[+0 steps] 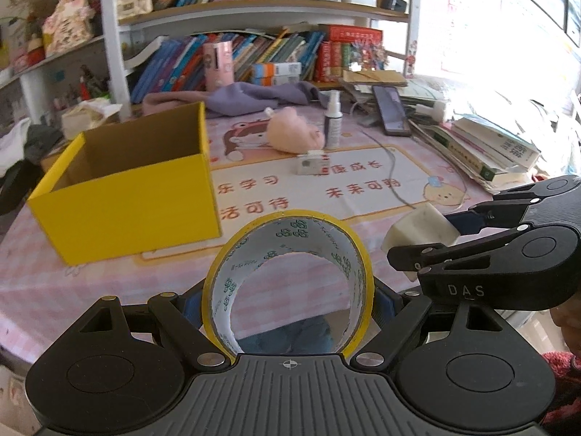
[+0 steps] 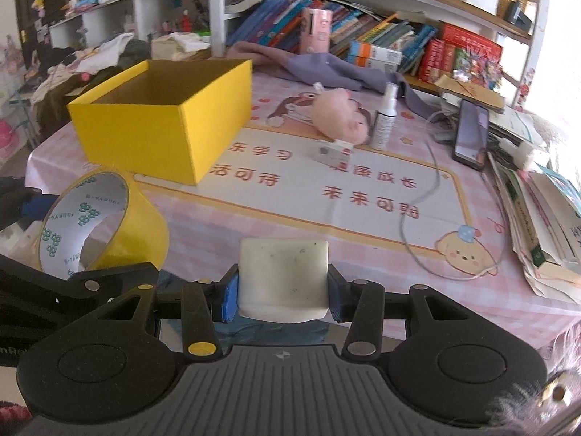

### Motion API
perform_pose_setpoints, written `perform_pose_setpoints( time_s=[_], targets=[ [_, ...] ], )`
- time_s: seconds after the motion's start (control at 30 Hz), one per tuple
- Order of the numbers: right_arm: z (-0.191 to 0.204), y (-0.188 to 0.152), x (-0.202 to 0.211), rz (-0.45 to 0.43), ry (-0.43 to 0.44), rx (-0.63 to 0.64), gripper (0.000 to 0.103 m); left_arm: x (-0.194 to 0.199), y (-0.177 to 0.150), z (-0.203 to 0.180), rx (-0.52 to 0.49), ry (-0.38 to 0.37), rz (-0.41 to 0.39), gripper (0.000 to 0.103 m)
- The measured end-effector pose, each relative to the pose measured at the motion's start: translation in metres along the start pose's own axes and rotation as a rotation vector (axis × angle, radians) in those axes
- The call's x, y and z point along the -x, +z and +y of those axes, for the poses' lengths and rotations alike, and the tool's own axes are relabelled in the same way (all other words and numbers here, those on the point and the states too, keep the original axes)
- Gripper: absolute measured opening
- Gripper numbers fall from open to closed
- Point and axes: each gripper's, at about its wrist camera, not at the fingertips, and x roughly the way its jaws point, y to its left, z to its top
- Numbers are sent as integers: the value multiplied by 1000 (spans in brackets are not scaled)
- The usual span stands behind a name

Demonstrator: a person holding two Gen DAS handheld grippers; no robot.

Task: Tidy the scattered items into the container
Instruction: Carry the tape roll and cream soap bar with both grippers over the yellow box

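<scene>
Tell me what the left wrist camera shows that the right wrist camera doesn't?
Only the left wrist view shows the right hand-held gripper from the side, and the table seen through the hole of the yellow roll of tape.

Only the right wrist view shows the face of the white rectangular block squarely between blue pads, and the piled clothes behind the table.

Both show the open yellow cardboard box, the pink plush toy, the white spray bottle, the small white carton, the black phone and the bookshelves.
</scene>
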Motion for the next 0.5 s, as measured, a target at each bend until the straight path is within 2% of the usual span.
perform_pose_setpoints(
  time_s=[0.5],
  targets=[
    [50,7,-10,16,91,107,44,23,-25,40,103,88,12,86]
  ],
)
